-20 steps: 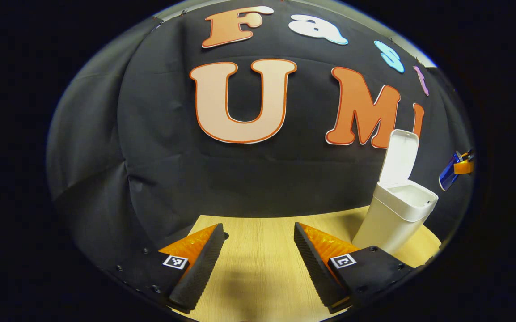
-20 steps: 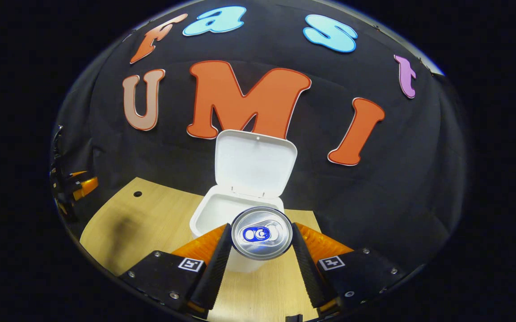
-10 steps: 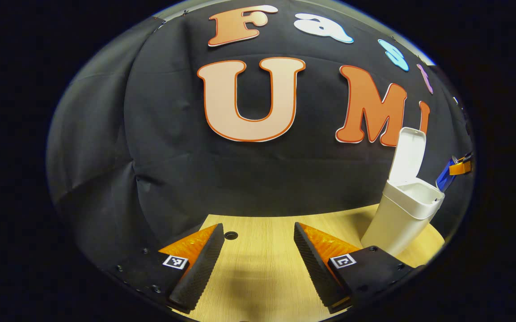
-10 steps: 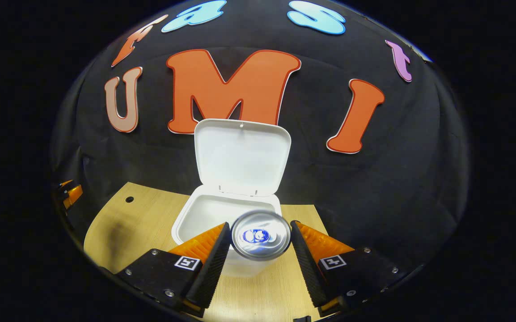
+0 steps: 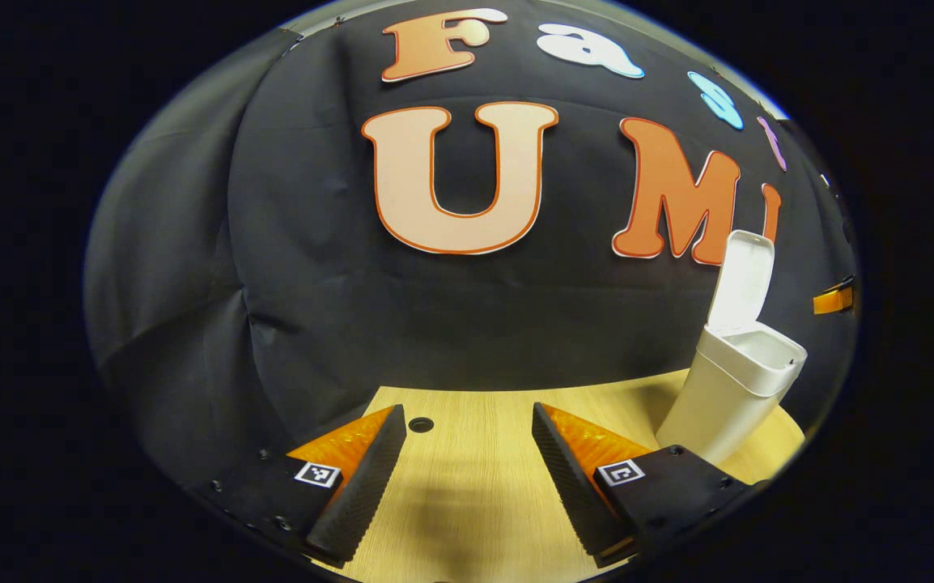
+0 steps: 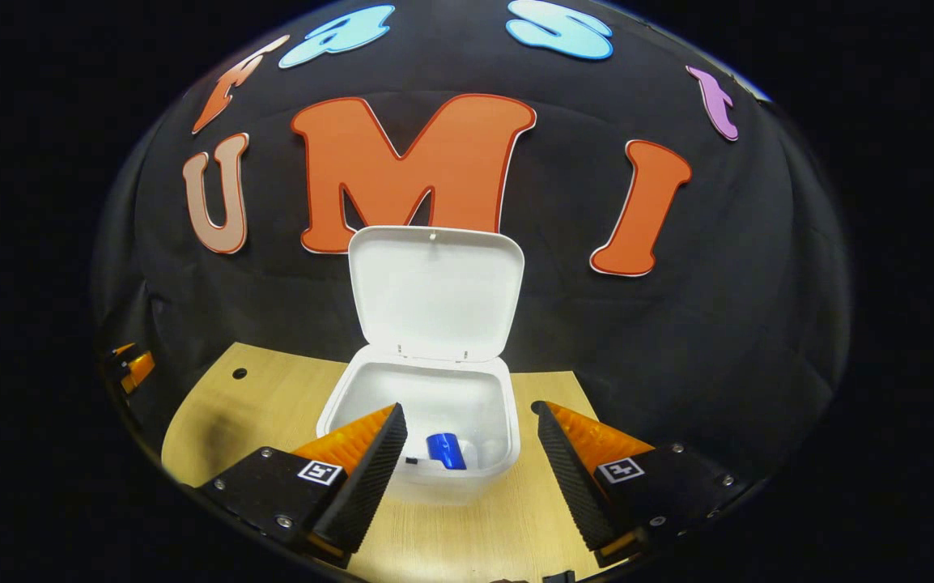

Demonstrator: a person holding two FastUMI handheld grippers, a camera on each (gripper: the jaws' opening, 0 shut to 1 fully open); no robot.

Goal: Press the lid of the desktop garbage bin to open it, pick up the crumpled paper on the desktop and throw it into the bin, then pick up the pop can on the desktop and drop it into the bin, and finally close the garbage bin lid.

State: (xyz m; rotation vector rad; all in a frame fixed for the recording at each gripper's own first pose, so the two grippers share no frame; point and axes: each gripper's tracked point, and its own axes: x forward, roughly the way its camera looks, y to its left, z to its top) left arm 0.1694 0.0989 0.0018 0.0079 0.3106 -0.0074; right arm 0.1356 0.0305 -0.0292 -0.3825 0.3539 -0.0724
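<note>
The white garbage bin [image 6: 370, 393] stands on the wooden desk with its lid [image 6: 435, 293] swung up and back. A blue pop can [image 6: 445, 450] lies inside the bin, near its bottom. My right gripper [image 6: 467, 425] hovers open just above the bin's front rim, nothing between its fingers. In the left gripper view the same bin [image 5: 726, 393] stands at the far right with its lid [image 5: 744, 279] upright. My left gripper [image 5: 469, 425] is open over bare desk, well to the left of the bin. The crumpled paper is hidden from me.
The wooden desk [image 5: 475, 502] has a small dark hole [image 5: 420, 424] near its back edge. The black cloth wall closes off the back right behind the bin. The other gripper shows as a small orange part [image 6: 137, 368] at the far left of the right gripper view.
My right gripper has opened and let go of the pop can, which has dropped into the bin. The left gripper has barely shifted.
</note>
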